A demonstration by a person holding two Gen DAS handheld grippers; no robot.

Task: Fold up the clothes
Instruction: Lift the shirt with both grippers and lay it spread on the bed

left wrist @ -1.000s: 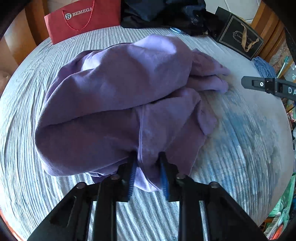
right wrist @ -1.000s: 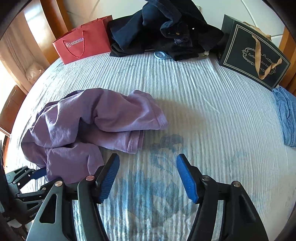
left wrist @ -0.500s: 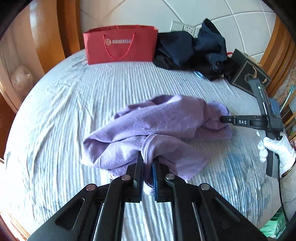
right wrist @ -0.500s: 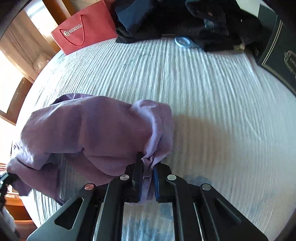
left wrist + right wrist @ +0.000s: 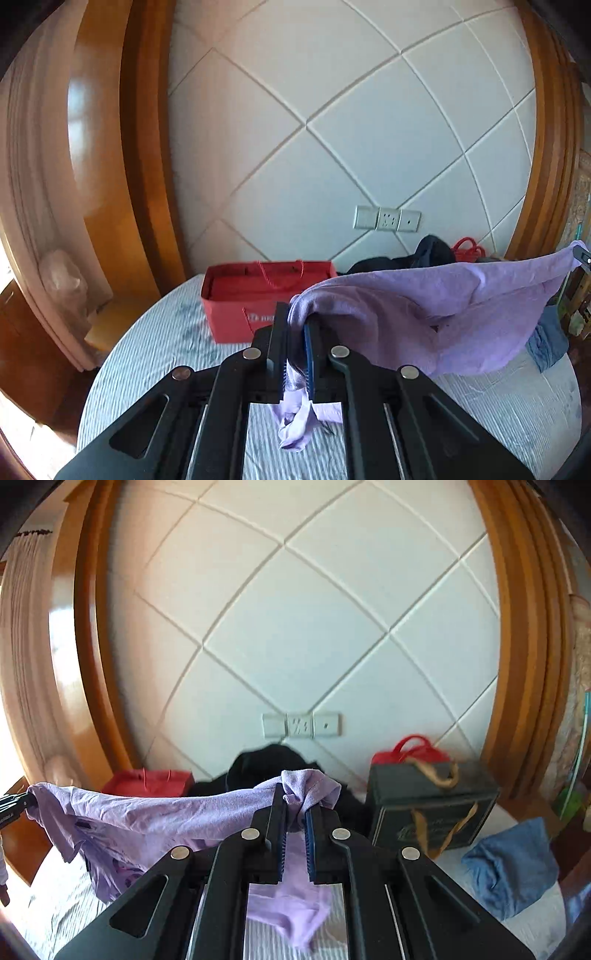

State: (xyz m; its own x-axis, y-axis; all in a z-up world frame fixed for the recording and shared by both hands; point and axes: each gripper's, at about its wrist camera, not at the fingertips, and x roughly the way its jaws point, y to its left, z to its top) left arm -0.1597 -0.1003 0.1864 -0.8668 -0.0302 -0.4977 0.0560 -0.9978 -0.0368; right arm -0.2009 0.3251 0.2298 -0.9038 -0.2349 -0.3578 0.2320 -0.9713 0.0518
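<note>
A purple garment (image 5: 443, 314) hangs in the air, stretched between both grippers above the bed (image 5: 155, 354). My left gripper (image 5: 295, 325) is shut on one end of it; a small bunch of cloth dangles below the jaws. My right gripper (image 5: 294, 805) is shut on the other end of the purple garment (image 5: 166, 816), which sags to the left toward the left gripper's tip (image 5: 11, 805). The right gripper's tip shows at the far right edge of the left wrist view (image 5: 581, 254).
A red paper bag (image 5: 258, 295) stands at the head of the bed by the white padded wall. A dark clothes pile (image 5: 266, 768), a black gift bag (image 5: 428, 805) and a blue garment (image 5: 513, 867) lie at the back and right.
Both grippers have risen from the bed and pulled apart with the purple garment, which now hangs stretched between them. Both views have tilted up toward the wall.
</note>
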